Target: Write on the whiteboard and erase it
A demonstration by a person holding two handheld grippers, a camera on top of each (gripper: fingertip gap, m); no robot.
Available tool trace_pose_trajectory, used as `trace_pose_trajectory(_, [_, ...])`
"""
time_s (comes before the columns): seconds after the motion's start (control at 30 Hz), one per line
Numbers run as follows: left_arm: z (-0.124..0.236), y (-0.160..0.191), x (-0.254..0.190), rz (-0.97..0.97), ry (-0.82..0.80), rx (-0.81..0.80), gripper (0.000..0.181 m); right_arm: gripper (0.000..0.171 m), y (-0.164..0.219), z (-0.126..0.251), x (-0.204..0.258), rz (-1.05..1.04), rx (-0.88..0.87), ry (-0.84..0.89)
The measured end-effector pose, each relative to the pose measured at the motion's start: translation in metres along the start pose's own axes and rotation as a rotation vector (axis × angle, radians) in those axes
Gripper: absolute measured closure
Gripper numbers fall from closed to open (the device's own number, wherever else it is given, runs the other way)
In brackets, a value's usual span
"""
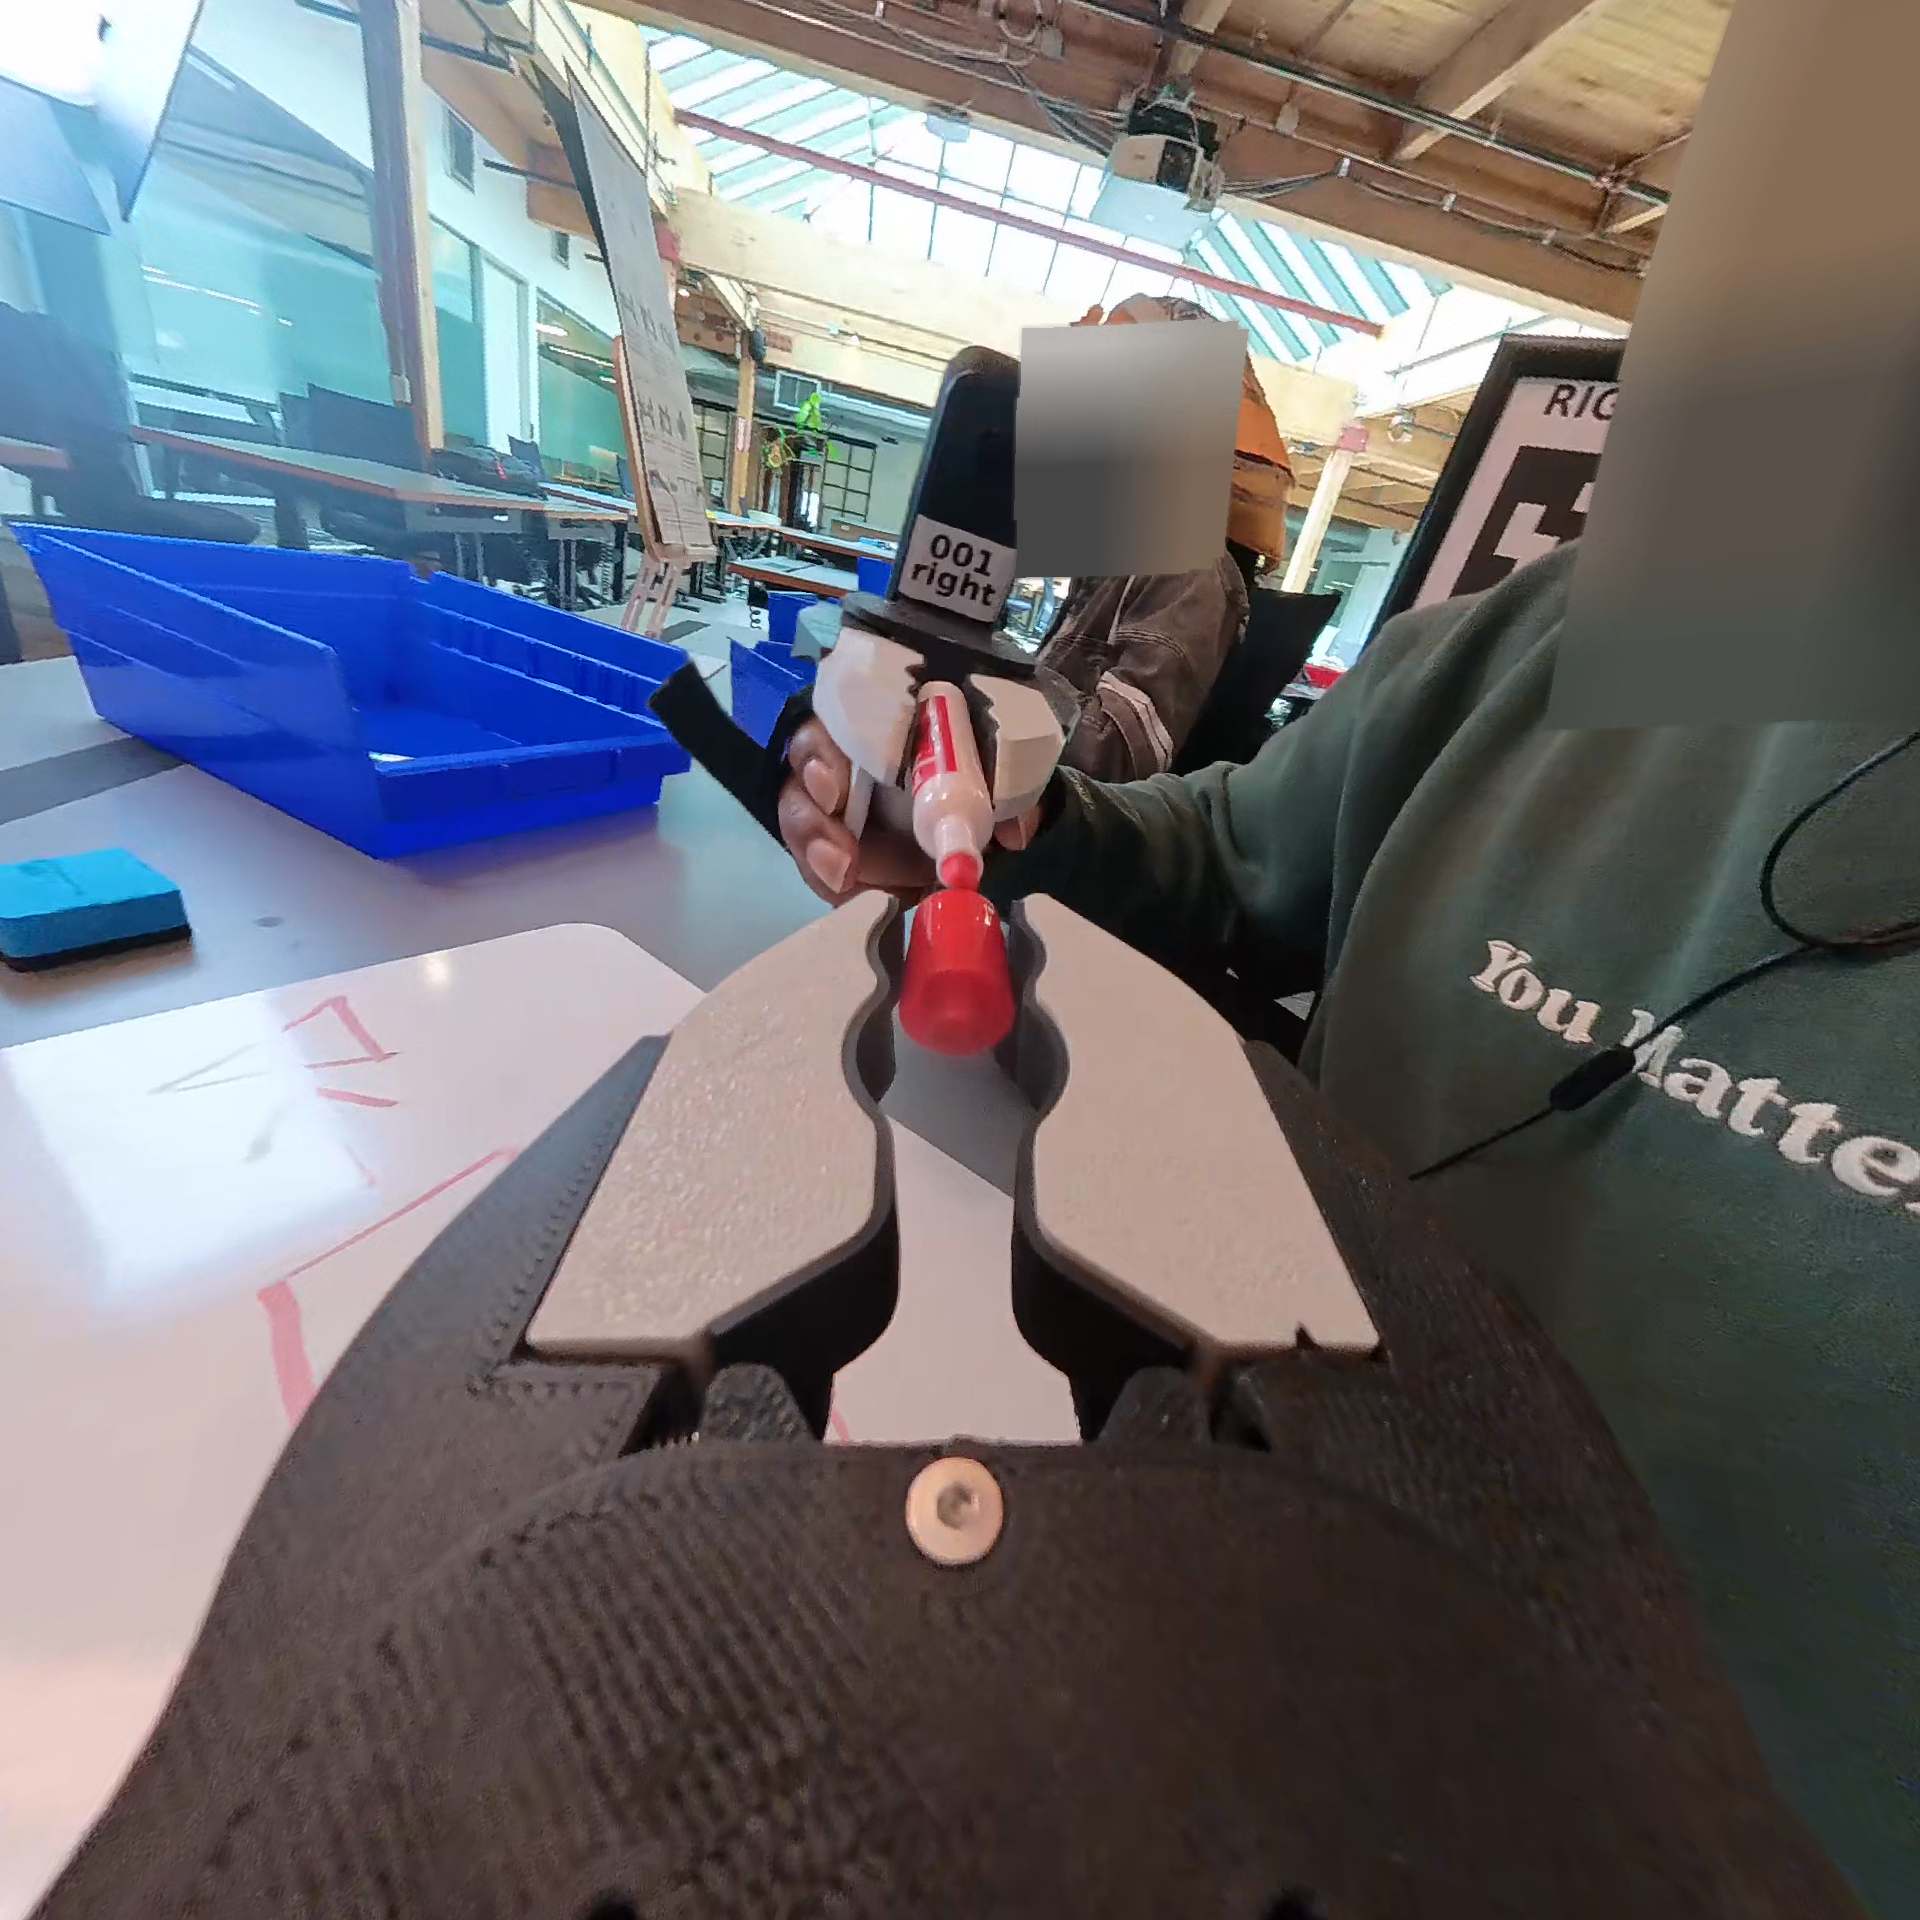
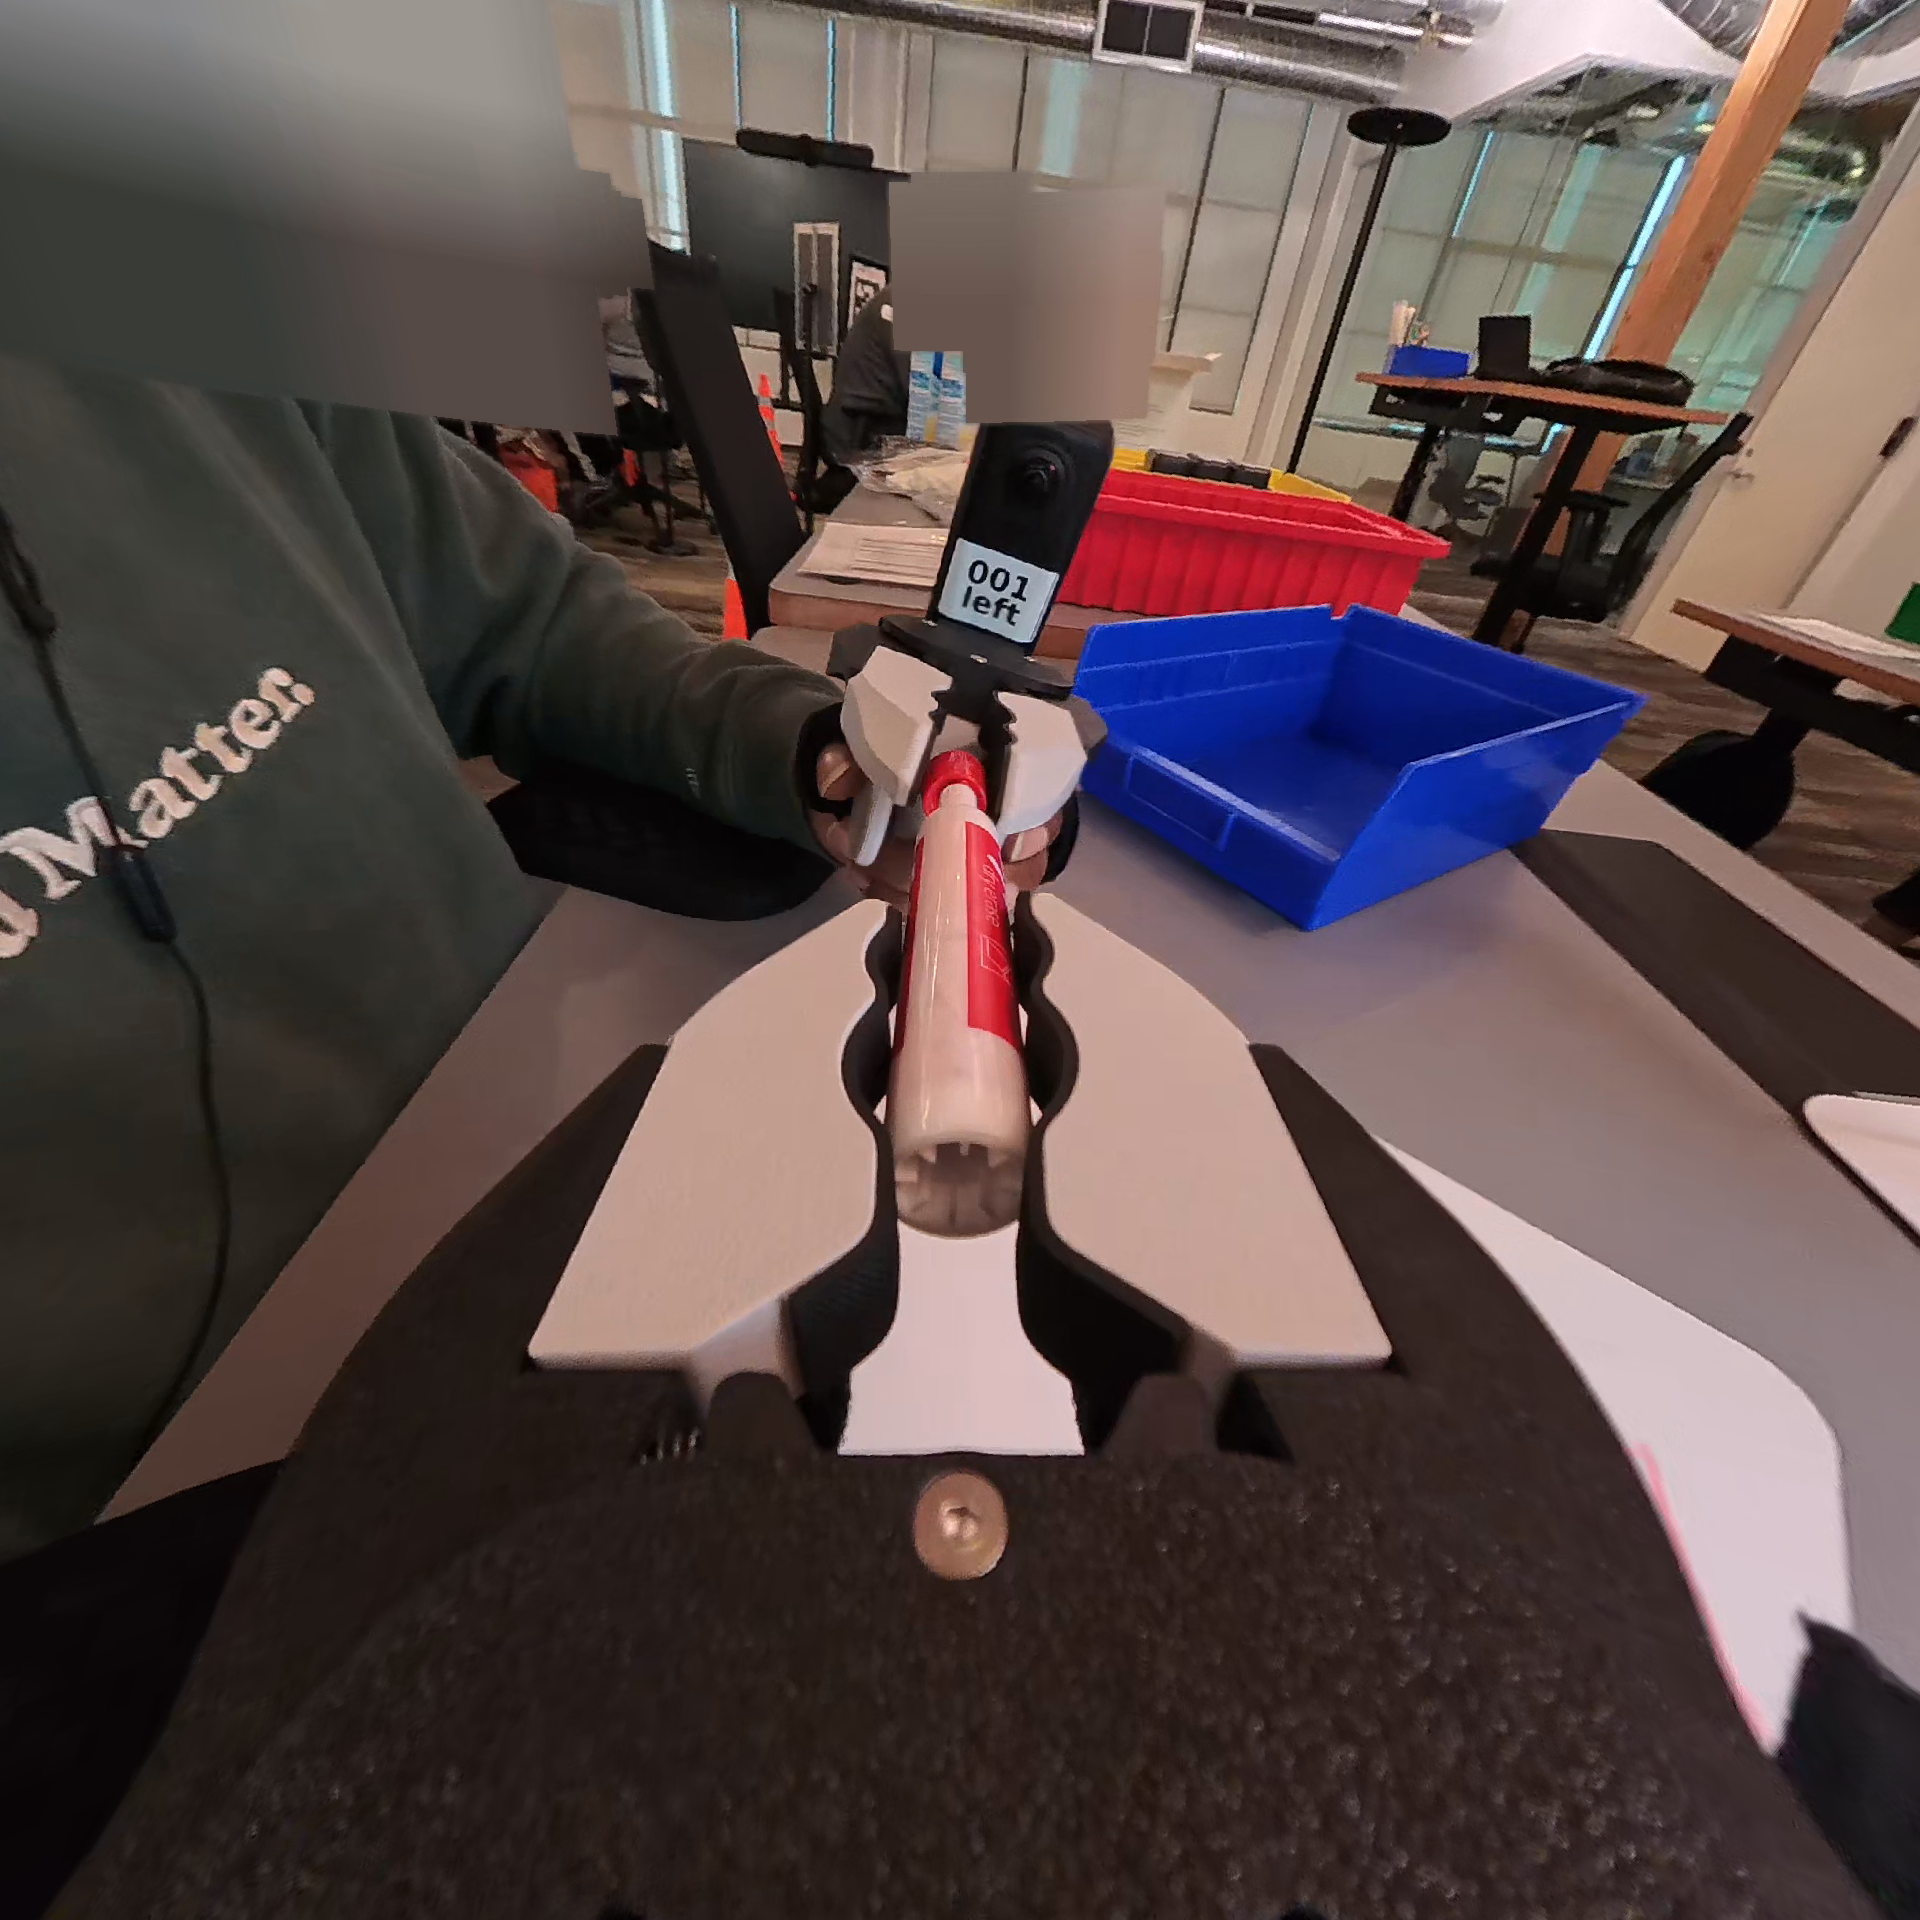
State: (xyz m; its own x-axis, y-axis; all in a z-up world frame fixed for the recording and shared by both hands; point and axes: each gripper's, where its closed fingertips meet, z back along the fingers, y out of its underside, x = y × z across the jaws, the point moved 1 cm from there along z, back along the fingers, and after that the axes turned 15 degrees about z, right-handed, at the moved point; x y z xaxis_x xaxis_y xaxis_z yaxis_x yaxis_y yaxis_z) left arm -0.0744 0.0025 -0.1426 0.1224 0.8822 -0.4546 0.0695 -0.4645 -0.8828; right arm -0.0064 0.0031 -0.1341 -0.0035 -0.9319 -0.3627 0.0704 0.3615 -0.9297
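While the right gripper [image 2: 961, 1039] squeezes the white and red marker [image 2: 961, 1049] by its body, the left gripper [image 1: 954, 977] is shut on the red cap [image 1: 954, 982]. The two grippers point at each other, up in the air over the counter [image 2: 1455, 997]. In the left wrist view the marker's red tip [image 1: 961, 871] sits right at the mouth of the cap, so close that they look like they touch. I cannot tell if the tip is a little way inside.

The whiteboard [image 1: 208, 1195] lies flat on the counter, below and to the left of the left gripper. It has red lines [image 1: 343, 1049] drawn on it. So I think the writing part is done, and the step now is putting the cap on the marker. It could also be the cap coming off, but the red lines make me guess the first one.

The next move needs the marker and the cap in one straight line. Then the two grippers push toward each other until the cap is snug. If they are crooked, the tip could smear on the cap rim.

After that comes the wiping. The blue eraser [image 1: 88, 904] waits on the counter, far off to the left of the left gripper, near a blue bin [image 1: 436, 727]. One gripper must let go of its thing before it can pick the eraser up.
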Motion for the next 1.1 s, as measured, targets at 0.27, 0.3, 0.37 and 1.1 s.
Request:
trace_pose_trajectory(0.27, [-0.008,0.022,0.007,0.01,-0.017,0.103,0.162,0.15,0.02,-0.017,0.012,-0.023,0.047,-0.048])
trace_pose_trajectory(0.3, [-0.008,0.024,0.01,0.022,-0.037,0.11,0.162,0.151,0.02,-0.017,0.012,-0.024,0.036,-0.039])
trace_pose_trajectory(0.37, [-0.007,0.03,0.014,0.046,-0.067,0.139,0.162,0.151,0.019,-0.019,0.011,-0.015,0.034,-0.026])
trace_pose_trajectory(1.1, [-0.011,0.058,0.023,0.152,-0.11,0.293,0.165,0.151,0.037,-0.017,0.03,0.035,0.112,-0.091])
